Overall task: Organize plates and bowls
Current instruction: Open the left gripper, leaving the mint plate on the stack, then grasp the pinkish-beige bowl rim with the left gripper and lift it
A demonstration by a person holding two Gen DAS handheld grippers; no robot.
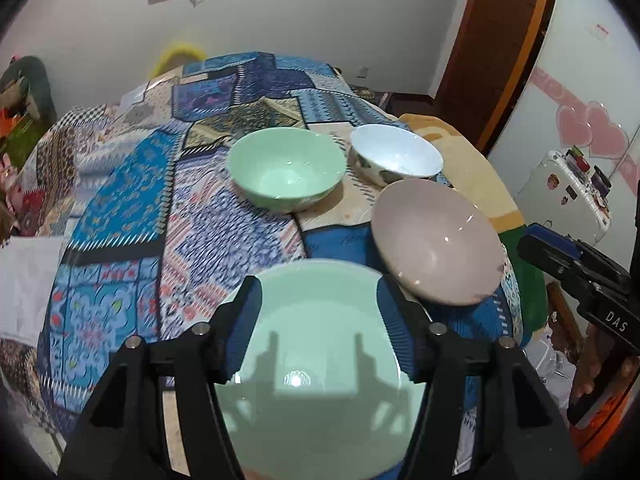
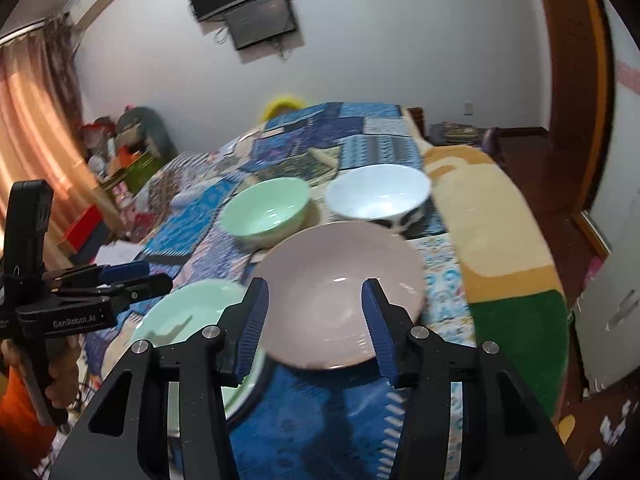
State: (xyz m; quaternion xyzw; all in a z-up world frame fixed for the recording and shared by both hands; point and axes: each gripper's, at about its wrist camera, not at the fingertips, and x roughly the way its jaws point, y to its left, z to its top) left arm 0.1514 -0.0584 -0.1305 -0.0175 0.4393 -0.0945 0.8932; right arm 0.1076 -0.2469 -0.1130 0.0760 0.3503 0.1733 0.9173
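Both my claws gape, gripping nothing: the left claw (image 1: 320,312) hovers over the green plate (image 1: 320,380) on the bed (image 1: 120,220), the right claw (image 2: 316,316) nears the tilted pink plate (image 2: 340,292), seemingly for stacking. 2 bowls (image 1: 286,168) wait beyond.

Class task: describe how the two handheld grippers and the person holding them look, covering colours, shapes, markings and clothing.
Both grippers, the left gripper and right gripper, are black angular frames with silver bolts and two fingers faced with ribbed blue pads. White lettering reads "GenRobot.AI" on the left and "DAS" on the right. Orange clothing shows beside the handle.
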